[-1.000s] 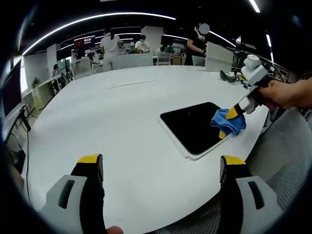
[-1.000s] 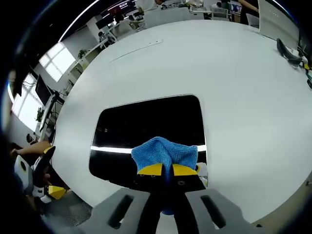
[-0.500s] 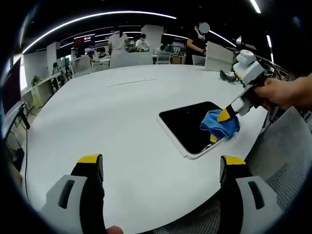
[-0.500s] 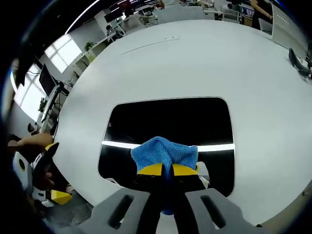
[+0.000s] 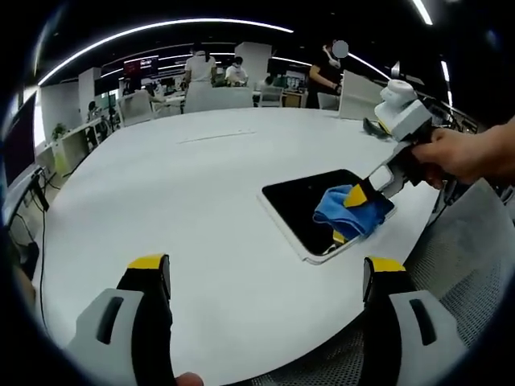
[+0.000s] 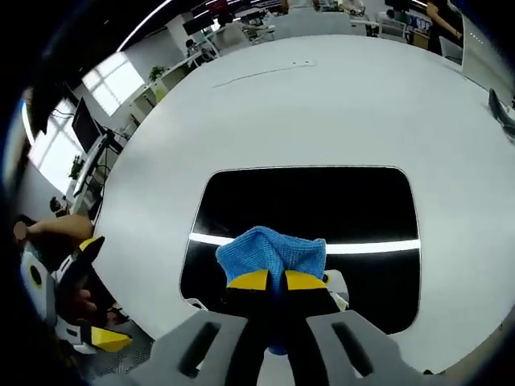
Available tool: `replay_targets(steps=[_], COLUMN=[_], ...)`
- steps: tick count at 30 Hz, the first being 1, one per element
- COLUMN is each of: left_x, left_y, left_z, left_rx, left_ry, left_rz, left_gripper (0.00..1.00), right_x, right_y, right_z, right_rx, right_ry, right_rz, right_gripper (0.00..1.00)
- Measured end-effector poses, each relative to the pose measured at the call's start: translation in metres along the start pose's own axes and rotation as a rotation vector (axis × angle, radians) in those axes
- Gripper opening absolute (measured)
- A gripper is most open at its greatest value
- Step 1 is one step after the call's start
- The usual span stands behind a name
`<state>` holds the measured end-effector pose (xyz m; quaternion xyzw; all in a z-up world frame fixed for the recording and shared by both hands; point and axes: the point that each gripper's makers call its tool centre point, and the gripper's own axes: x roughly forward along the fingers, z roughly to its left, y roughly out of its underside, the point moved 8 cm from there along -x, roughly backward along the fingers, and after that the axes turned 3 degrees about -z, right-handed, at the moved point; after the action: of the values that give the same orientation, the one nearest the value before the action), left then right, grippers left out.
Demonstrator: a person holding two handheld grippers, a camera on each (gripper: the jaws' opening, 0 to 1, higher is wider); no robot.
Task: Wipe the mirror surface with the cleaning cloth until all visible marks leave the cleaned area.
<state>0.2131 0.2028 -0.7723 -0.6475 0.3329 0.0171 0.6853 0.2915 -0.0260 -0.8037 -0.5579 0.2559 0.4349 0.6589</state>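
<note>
A dark rectangular mirror (image 5: 310, 205) (image 6: 306, 217) with a white frame lies flat on the white table (image 5: 177, 201), near its right edge. My right gripper (image 6: 269, 281) (image 5: 352, 211) is shut on a blue cleaning cloth (image 6: 269, 251) (image 5: 342, 213) and presses it on the mirror's near part. A hand (image 5: 463, 153) holds that gripper in the left gripper view. My left gripper (image 5: 261, 277) hovers open over the table's front, well left of the mirror, its yellow-tipped fingers (image 5: 149, 265) wide apart with nothing between them.
The table is large and round. A mesh chair (image 5: 471, 257) stands at its right edge. A dark object (image 5: 376, 126) and a white panel (image 5: 360, 95) sit at the far side. People stand among desks in the background (image 5: 197, 71). The left gripper (image 6: 68, 277) shows at the right gripper view's left.
My right gripper has slid the blue cloth leftward across the mirror, from its right edge toward the middle. The left gripper has stayed still and open.
</note>
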Motion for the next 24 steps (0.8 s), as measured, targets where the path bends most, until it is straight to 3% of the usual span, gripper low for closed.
replay_targets(steps=[2,6,21,24], left_x=[0.000,0.001,0.001,-0.001], left_y=[0.000,0.001,0.002,0.002], left_z=[0.001,0.001,0.004,0.003], left_rx=[0.002,0.000,-0.003,-0.009], left_ry=[0.000,0.001,-0.008,-0.001], left_rz=[0.002,0.004,0.017,0.006], left_gripper=[0.99,0.99,0.99,0.99], right_x=[0.001,0.000,0.012,0.011], right_y=[-0.001,-0.002,-0.005,-0.005], right_z=[0.002,0.012,0.049,0.058], right_rx=[-0.064,0.001,-0.040,-0.156], right_ry=[0.005,0.000,-0.030,-0.007], right_rz=[0.004,0.020,0.073,0.072], right_gripper=[0.00,0.00,0.00,0.00])
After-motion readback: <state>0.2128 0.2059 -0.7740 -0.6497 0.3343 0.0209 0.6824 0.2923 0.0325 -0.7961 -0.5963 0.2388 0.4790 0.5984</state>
